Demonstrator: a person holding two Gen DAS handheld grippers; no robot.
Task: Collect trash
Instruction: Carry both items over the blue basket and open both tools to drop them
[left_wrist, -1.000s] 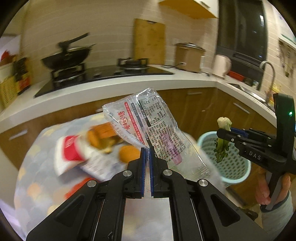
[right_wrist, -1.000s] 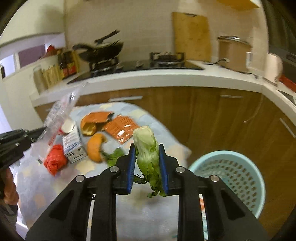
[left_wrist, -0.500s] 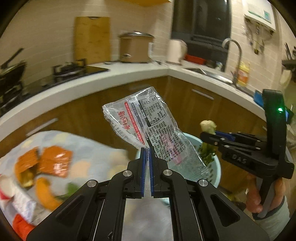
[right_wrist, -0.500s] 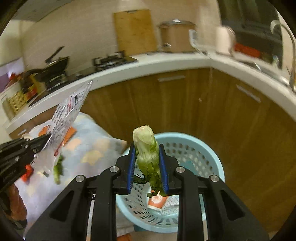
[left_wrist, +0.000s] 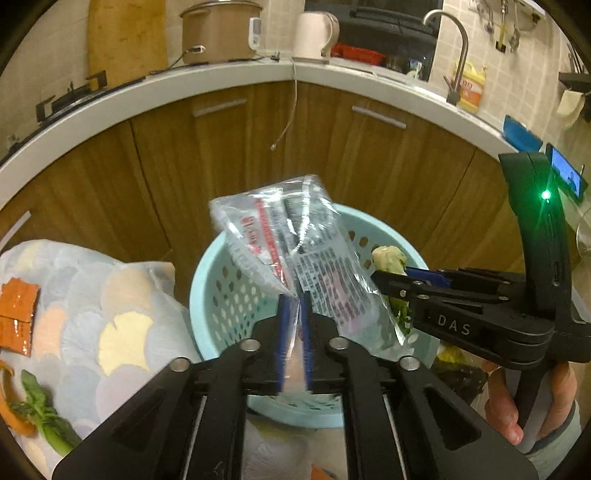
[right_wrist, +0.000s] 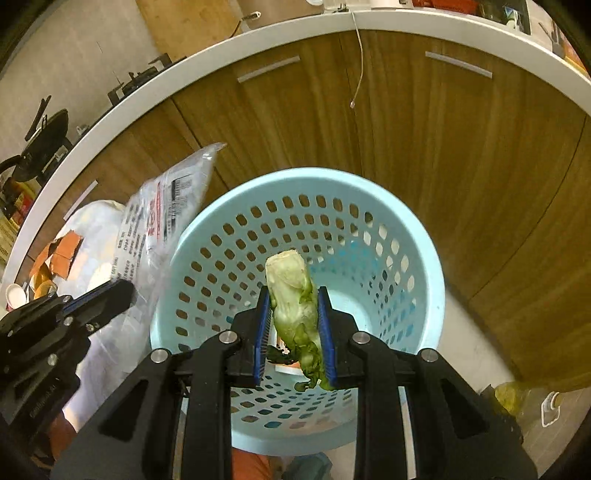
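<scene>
My left gripper (left_wrist: 293, 299) is shut on a clear printed plastic wrapper (left_wrist: 291, 243) and holds it over the light blue perforated basket (left_wrist: 218, 280). My right gripper (right_wrist: 293, 295) is shut on a pale green vegetable stalk (right_wrist: 293, 299), directly above the basket's opening (right_wrist: 373, 206). The right gripper also shows at the right of the left wrist view (left_wrist: 384, 275), with the stalk (left_wrist: 388, 256) in it. The wrapper (right_wrist: 162, 221) and the left gripper (right_wrist: 118, 291) show at the left of the right wrist view. A small carton lies at the basket's bottom.
A table with a patterned cloth (left_wrist: 110, 295) stands left of the basket, carrying orange wrappers (left_wrist: 16, 314), orange peel and green leaves (left_wrist: 40, 413). Wooden cabinet doors (right_wrist: 443, 147) under a white counter curve behind the basket. A white cable (right_wrist: 358, 59) hangs from the counter.
Both grippers have swung right, away from the table, and tilted down over the basket. Each still holds its item. The basket now fills the middle of both views.
</scene>
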